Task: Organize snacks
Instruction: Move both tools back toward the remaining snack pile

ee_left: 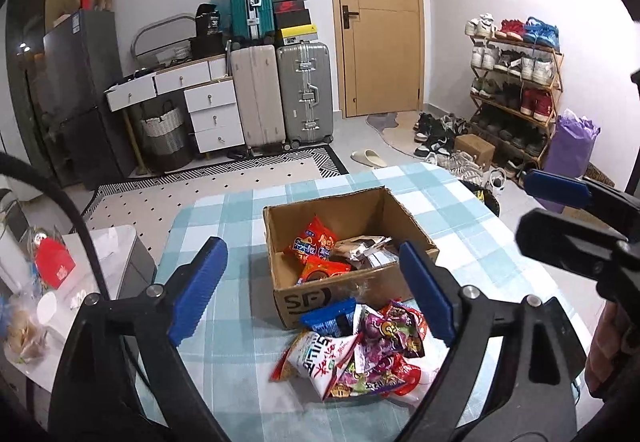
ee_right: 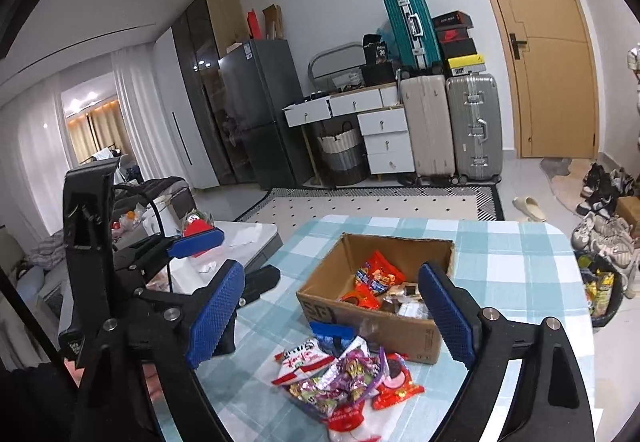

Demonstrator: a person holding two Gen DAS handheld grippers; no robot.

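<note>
Hand-held gripper (ee_left: pixel 316 290) open above checked tablecloth (ee_left: pixel 224 226).

The box (ee_left: pixel 352 242) stands on the counter (ee_left: pixel 224 218), near its middle. Snack packets (ee_left: pixel 320 246) lie in the box, toward its near wall. A snack heap (ee_left: pixel 356 350) lies on the counter just before the box, touching its near wall. Behind the box, beyond the counter's far edge, a rug (ee_left: pixel 208 182) covers the floor; past it stand suitcases (ee_left: pixel 280 98) with drawers (ee_left: pixel 212 110) to their left. A shoe rack (ee_left: pixel 516 82) stands far right of the box, a door (ee_left: pixel 380 18) behind it.
</note>
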